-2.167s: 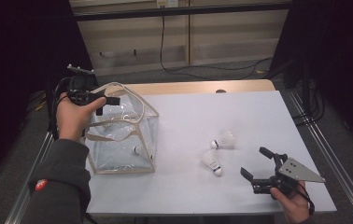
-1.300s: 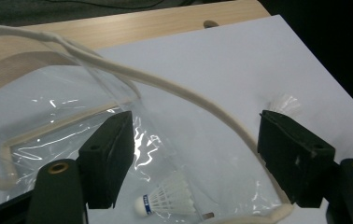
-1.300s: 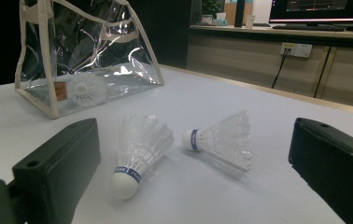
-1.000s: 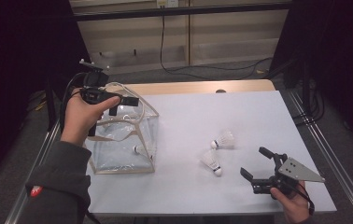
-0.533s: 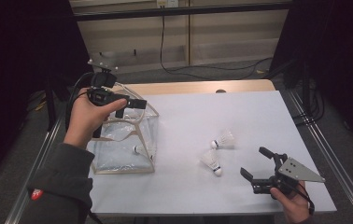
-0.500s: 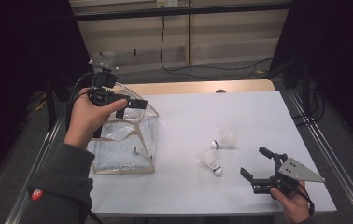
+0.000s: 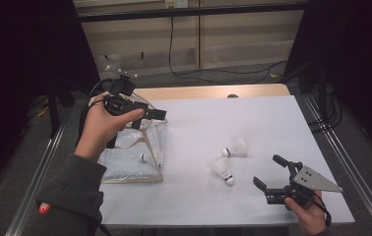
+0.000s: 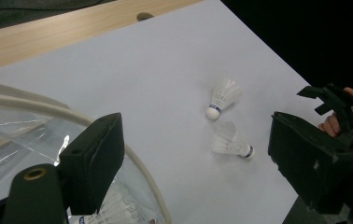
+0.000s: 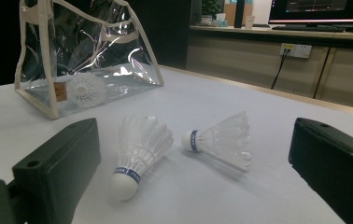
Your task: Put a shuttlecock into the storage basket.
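Two shuttlecocks loose on the white counter, right of centre in the high view, just beside each other, not touching. Upper shuttlecock on its side, long axis roughly along the frame's horizontal, cork to the left, skirt to the right. Lower shuttlecock also on its side, axis diagonal, cork toward lower right, skirt toward upper left. In the right gripper view, near shuttlecock with cork toward the camera and lower left, far shuttlecock with cork left, skirt right. Third shuttlecock inside the clear bag at left of the high view, cork pointing left; seen skirt-on through the plastic in the right gripper view. Left claw held in the left hand above the bag's top edge, upper left of the high view, jaws wide apart, nothing between them, touching nothing as far as visible; both loose shuttlecocks framed between its jaws in the left gripper view. Right claw held in the right hand at lower right, jaws spread wide, empty, aimed at the two shuttlecocks, apart from them.
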